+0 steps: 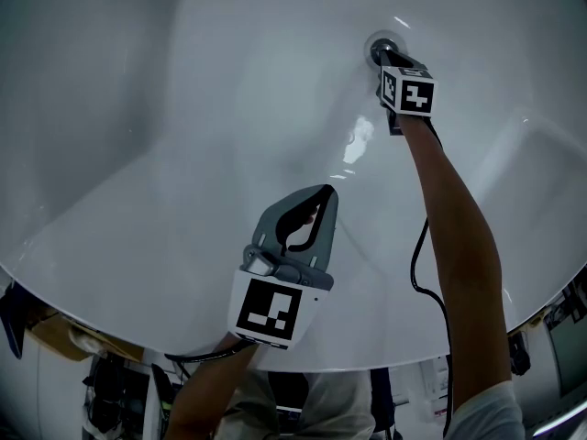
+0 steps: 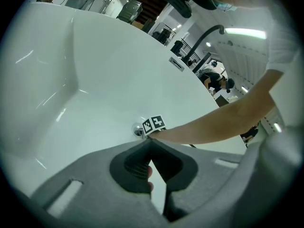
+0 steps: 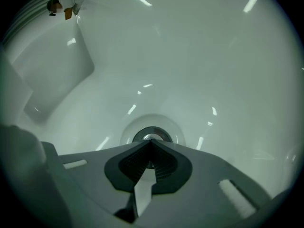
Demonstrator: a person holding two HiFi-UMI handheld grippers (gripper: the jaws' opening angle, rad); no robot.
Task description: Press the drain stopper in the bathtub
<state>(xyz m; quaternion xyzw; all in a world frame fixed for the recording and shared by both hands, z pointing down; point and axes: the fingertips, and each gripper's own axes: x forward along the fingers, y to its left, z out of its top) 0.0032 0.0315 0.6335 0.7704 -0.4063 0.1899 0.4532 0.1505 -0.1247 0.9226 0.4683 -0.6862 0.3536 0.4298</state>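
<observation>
The round chrome drain stopper (image 1: 379,43) sits at the bottom of the white bathtub (image 1: 211,108). My right gripper (image 1: 383,56) is shut, empty, its closed tips resting on or just at the stopper (image 3: 152,135); contact is hidden by the jaws. In the right gripper view my right gripper (image 3: 151,141) covers the stopper's near half. My left gripper (image 1: 326,193) hangs shut and empty above the tub's near slope, far from the drain. From the left gripper view, my left gripper (image 2: 151,141) points toward the distant stopper (image 2: 138,129).
A bare forearm (image 1: 454,218) and a black cable (image 1: 424,273) run from the tub's near rim (image 1: 385,360) to the right gripper. A black faucet (image 2: 206,34) and room clutter stand beyond the far rim (image 2: 161,49). A recessed step (image 3: 52,75) marks the tub wall.
</observation>
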